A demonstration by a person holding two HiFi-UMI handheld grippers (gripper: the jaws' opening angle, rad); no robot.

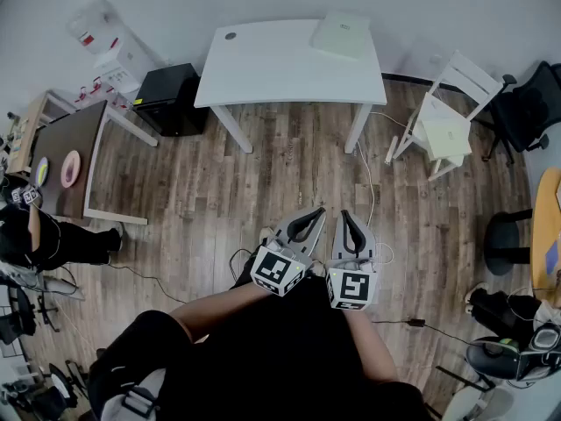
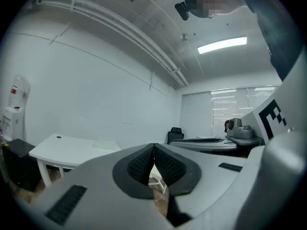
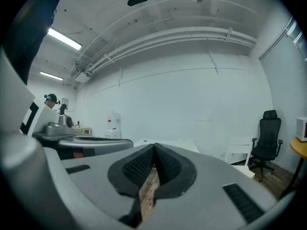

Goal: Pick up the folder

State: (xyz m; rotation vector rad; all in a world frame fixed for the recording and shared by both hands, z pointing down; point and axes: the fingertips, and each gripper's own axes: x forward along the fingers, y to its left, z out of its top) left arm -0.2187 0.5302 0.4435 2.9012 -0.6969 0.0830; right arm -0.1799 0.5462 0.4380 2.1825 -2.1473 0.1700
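A pale green folder (image 1: pixel 342 35) lies flat at the far right end of a white table (image 1: pixel 272 68) across the room. In the left gripper view the folder (image 2: pixel 106 144) shows as a thin pale slab on that table (image 2: pixel 62 151). My left gripper (image 1: pixel 313 214) and right gripper (image 1: pixel 346 217) are held side by side in front of the person's body, over the wooden floor, well short of the table. Both are shut with nothing between the pads (image 2: pixel 154 163) (image 3: pixel 153 163). In the right gripper view the table (image 3: pixel 184 142) barely rises above the jaws.
A white chair (image 1: pixel 443 121) stands right of the table, a black office chair (image 1: pixel 526 108) beyond it. A black cabinet (image 1: pixel 171 99) and a brown side table (image 1: pixel 66 160) stand at the left. Cables (image 1: pixel 372 191) trail over the floor. A person (image 1: pixel 35 231) sits at far left.
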